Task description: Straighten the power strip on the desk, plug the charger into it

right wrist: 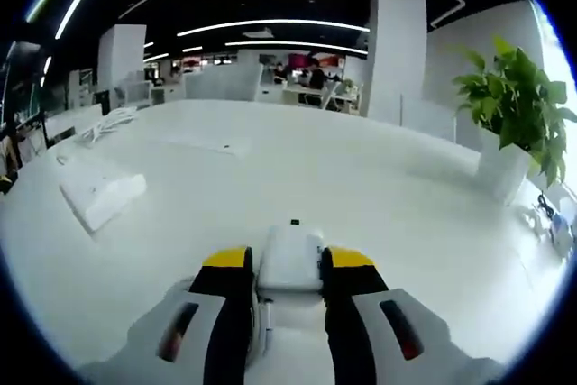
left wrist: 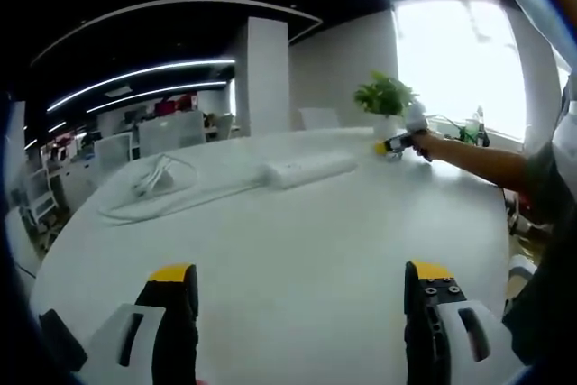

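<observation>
Charger clamped between the right gripper's yellow-tipped jaws just above the white desk, power strip ahead to its left, left gripper jaws spread wide, holding nothing, power strip well ahead, person's outstretched arm beyond to the right.

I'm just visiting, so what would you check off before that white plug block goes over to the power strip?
1. Charger held between the right gripper's jaws: ok.
2. Left gripper open and free to steady the strip: ok.
3. Power strip lying flat on the desk: ok.
4. Strip straightened: cannot tell.
5. Which way the charger's prongs face: cannot tell.
6. Potted plant apart from the strip: ok.
</observation>
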`<action>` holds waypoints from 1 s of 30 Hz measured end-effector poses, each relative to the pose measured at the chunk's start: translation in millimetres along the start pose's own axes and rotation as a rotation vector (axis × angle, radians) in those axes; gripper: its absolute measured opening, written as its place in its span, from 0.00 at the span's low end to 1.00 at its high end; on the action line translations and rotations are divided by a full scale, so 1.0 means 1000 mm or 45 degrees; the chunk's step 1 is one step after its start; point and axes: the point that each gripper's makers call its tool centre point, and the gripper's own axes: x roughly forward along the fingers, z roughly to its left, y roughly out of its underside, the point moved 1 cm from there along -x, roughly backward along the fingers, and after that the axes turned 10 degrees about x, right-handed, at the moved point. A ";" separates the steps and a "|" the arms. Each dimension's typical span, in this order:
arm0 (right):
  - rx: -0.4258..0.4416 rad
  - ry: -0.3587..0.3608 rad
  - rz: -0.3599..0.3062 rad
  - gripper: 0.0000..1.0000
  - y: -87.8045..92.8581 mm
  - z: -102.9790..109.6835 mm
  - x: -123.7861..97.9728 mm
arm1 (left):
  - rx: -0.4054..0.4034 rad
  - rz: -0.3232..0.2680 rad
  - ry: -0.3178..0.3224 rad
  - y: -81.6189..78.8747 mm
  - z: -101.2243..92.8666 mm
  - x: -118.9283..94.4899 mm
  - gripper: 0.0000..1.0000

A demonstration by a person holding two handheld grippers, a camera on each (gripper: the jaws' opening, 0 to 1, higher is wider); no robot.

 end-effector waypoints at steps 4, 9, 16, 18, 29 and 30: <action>0.015 -0.016 -0.014 0.29 -0.001 -0.001 0.001 | 0.003 0.002 0.003 0.001 0.000 0.000 0.98; 0.016 -0.037 -0.021 0.28 -0.002 0.001 0.001 | 0.001 0.002 0.002 0.001 -0.001 0.000 0.98; 0.056 -0.073 -0.031 0.28 -0.003 -0.001 0.002 | 0.006 0.003 -0.002 0.001 -0.002 -0.001 0.98; 0.093 -0.092 -0.030 0.28 -0.003 0.000 0.001 | 0.011 0.004 -0.002 0.000 -0.002 -0.001 0.98; -0.037 -0.167 -0.040 0.28 -0.021 0.025 -0.023 | 0.019 -0.002 0.005 -0.004 -0.007 -0.001 0.98; -0.043 -0.170 -0.040 0.28 -0.022 0.027 -0.024 | 0.020 -0.004 0.007 -0.005 -0.008 -0.001 0.98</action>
